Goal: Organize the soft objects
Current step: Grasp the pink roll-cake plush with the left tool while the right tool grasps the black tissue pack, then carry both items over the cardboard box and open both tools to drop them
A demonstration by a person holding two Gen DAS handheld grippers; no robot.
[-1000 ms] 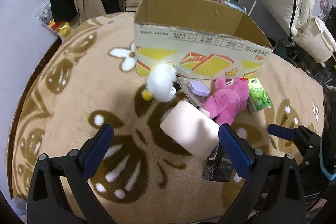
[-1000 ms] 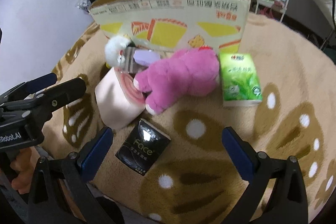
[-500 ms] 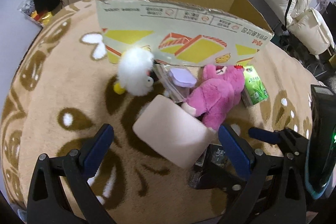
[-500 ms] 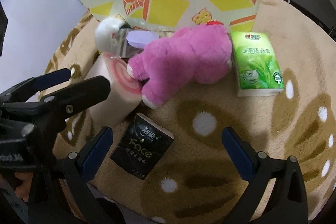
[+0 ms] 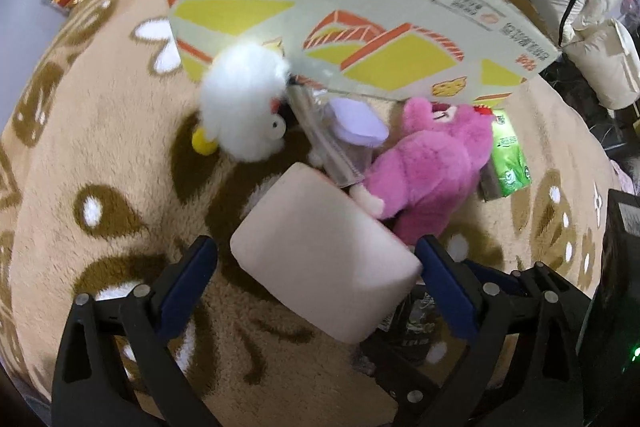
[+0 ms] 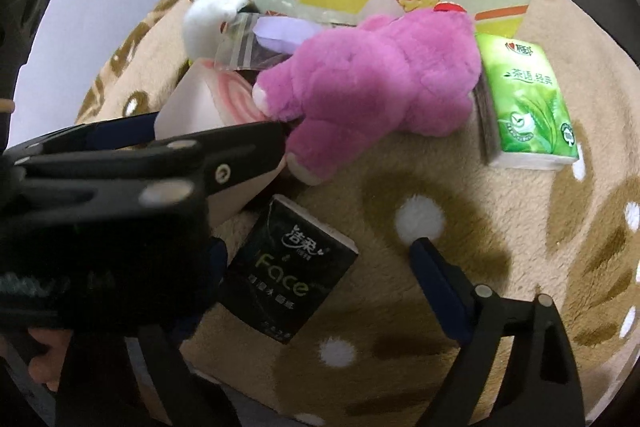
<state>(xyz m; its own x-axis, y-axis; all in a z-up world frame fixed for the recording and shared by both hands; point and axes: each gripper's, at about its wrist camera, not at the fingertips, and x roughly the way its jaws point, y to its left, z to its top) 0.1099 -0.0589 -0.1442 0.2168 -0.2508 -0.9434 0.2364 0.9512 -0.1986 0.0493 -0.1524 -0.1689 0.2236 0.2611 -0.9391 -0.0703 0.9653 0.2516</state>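
Step in hand: both tongs are over the pile in front of the box, and neither has hold of anything.

Left gripper point(image 5: 316, 261): jaws wide apart, straddling the pale pink cushion block point(image 5: 324, 263) at lower centre of the left wrist view. The right pad looks to be at the block's corner and the left pad stands off it; no squeeze shows. Set both pads on the block's flat sides before you close, and close gently, for it looks likely to give. Mind the edge of the clear bag point(image 5: 336, 147), which lies against the block's upper end.

Right gripper point(image 6: 320, 259): jaws have just been closing but are well apart, with the black tissue pack point(image 6: 292, 271) between them at lower centre of the right wrist view, not pressed. The left finger is hidden behind the left tool's black body, so I cannot tell whether that pad touches. Keep your two tools from fouling each other here.

Other soft items, middle of both frames:
- white plush point(image 5: 244, 107), against the box front
- pink plush bear point(image 6: 376, 87), beside the cushion block
- green tissue pack point(image 6: 528, 99), right of the bear
- the clear bag holds a lilac item, kind unclear

Container: cardboard box point(image 5: 360, 15), across the top of both frames, open-topped. Only its printed front shows, so its contents cannot be seen. All listed items lie outside it on the brown patterned blanket point(image 5: 100, 155).
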